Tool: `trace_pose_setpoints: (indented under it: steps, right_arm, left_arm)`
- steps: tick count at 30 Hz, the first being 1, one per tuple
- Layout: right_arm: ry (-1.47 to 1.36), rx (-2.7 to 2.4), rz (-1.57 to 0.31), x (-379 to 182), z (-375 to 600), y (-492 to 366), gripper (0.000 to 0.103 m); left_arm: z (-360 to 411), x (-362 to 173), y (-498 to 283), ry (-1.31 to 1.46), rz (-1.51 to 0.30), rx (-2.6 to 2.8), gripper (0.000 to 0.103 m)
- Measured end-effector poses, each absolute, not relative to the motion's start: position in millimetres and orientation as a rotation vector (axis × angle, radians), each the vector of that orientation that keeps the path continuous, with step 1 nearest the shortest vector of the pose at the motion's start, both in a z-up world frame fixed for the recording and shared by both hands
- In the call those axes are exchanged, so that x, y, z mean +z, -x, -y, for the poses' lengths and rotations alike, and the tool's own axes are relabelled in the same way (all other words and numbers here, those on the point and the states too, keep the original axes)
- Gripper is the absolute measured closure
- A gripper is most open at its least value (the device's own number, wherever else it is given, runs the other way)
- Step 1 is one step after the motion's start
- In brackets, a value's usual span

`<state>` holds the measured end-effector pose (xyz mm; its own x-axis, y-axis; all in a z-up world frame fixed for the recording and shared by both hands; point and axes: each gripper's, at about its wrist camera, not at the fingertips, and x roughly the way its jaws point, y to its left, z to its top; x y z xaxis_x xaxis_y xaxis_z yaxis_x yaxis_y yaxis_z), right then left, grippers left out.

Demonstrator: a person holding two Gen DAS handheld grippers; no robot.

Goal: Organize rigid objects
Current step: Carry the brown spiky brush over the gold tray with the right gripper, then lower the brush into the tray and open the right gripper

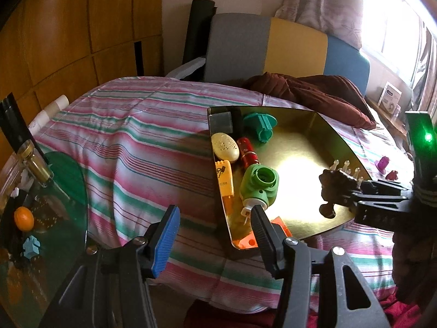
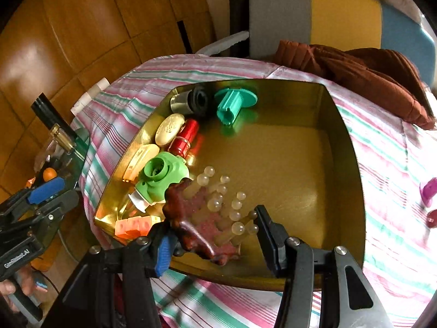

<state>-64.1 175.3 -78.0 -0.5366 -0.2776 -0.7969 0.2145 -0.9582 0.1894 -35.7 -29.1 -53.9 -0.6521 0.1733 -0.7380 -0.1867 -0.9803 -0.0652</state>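
Warm wood panelling (image 1: 82, 27) covers the wall on the left, meeting a pale plaster wall (image 1: 174, 13) further along. A bed under a pink, green and white striped cover (image 1: 142, 142) fills the middle of the room. Behind it stands a headboard (image 1: 295, 43) in grey, yellow and blue blocks, with a dark roll (image 1: 198, 27) leaning beside it. A brown pillow (image 1: 322, 95) lies near the headboard. Bright daylight pours through the window (image 1: 396, 22) past a pale curtain (image 1: 327, 2). A glass side table (image 1: 73, 191) sits at the bed's left.
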Motion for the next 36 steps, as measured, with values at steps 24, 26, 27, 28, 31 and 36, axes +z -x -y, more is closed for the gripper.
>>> trace_pose_setpoints:
  steps: [24, 26, 27, 28, 31, 36]
  right_arm:
    - [-1.405, -2.419, 0.121, -115.4, -138.7, 74.1, 0.045]
    - [-1.394, -2.416, 0.13, -114.0, -138.5, 72.4, 0.04]
    - [-1.381, -2.417, 0.148, -112.4, -139.3, 71.5, 0.038]
    - [-1.373, -2.417, 0.169, -110.8, -140.5, 70.6, 0.034]
    - [-1.358, -2.427, 0.191, -107.3, -144.1, 67.9, 0.031]
    - [-1.348, -2.437, 0.209, -102.2, -150.7, 65.0, 0.031]
  left_arm:
    - [43.5, -58.7, 43.5, 1.224, 0.012, 2.729, 0.048]
    - [41.5, -55.2, 41.9, 1.208, 0.006, 2.73, 0.048]
    - [40.5, -53.6, 41.1, 1.199, 0.002, 2.732, 0.048]
    - [39.9, -52.6, 41.0, 1.195, -0.002, 2.733, 0.048]
    - [37.3, -49.7, 39.7, 1.184, -0.009, 2.729, 0.048]
    - [34.2, -47.6, 38.0, 1.177, -0.023, 2.724, 0.048]
